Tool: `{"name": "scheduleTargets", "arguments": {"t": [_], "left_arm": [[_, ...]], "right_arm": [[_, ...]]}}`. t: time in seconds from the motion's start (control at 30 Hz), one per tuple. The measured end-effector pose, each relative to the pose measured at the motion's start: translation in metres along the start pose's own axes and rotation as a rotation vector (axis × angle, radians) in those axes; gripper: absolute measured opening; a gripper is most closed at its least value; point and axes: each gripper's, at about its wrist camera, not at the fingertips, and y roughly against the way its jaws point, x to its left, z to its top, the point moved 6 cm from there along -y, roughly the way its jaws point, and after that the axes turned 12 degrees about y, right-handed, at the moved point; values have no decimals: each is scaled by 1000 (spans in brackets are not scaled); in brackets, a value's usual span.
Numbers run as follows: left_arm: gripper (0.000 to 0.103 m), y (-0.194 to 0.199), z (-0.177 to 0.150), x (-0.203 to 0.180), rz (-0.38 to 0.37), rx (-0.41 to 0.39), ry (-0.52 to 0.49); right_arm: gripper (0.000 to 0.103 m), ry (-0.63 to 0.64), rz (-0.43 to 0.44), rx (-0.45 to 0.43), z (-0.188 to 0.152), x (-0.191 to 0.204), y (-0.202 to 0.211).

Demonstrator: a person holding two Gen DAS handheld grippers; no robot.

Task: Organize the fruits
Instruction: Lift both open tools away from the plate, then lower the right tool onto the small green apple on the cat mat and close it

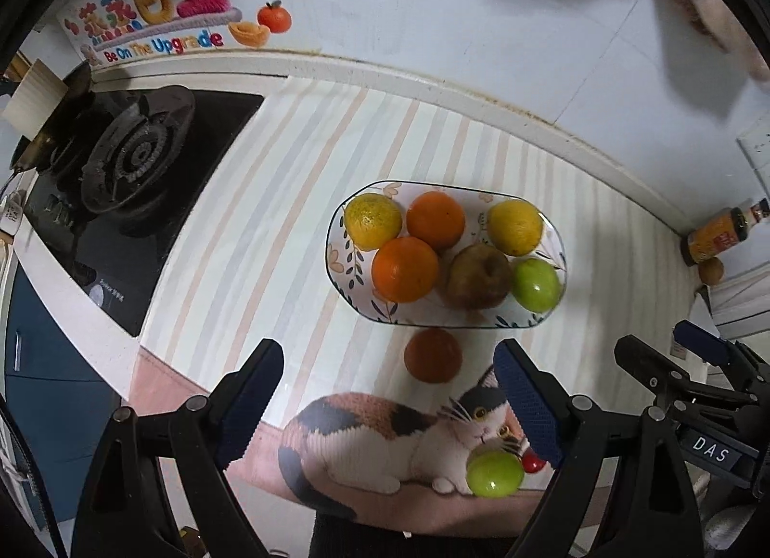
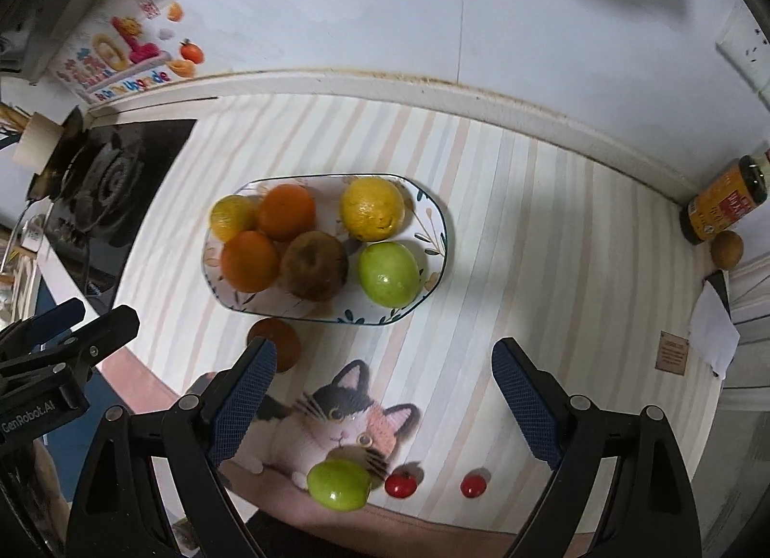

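An oval floral plate (image 1: pixel 339 264) (image 2: pixel 435 240) on the striped counter holds two oranges, two yellow citrus, a brown apple (image 1: pixel 479 276) (image 2: pixel 315 264) and a green fruit (image 1: pixel 536 286) (image 2: pixel 389 273). A dark orange (image 1: pixel 433 355) (image 2: pixel 284 341) lies just in front of the plate. A loose green fruit (image 1: pixel 494 473) (image 2: pixel 339 485) and two cherry tomatoes (image 2: pixel 400 485) (image 2: pixel 472 486) lie near the front edge. My left gripper (image 1: pixel 390 399) is open and empty above the dark orange. My right gripper (image 2: pixel 385 404) is open and empty above the loose green fruit.
A gas stove (image 1: pixel 130 168) (image 2: pixel 96 192) sits at the left. A sauce bottle (image 1: pixel 722 230) (image 2: pixel 722 206) and a brown fruit (image 2: pixel 726 249) stand at the far right corner. A cat picture (image 1: pixel 399 437) (image 2: pixel 337 418) marks the mat's front. The white wall runs behind.
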Motion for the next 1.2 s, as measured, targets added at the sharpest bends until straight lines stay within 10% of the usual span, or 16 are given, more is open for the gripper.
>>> {"name": "scheduleTargets", "arguments": {"t": [0.83, 1.2], "left_arm": [[89, 88, -37, 1, -81, -91, 21], [102, 24, -60, 24, 61, -3, 7]], "right_arm": [[93, 47, 54, -135, -29, 20, 104], [93, 32, 233, 229, -84, 30, -28]]}}
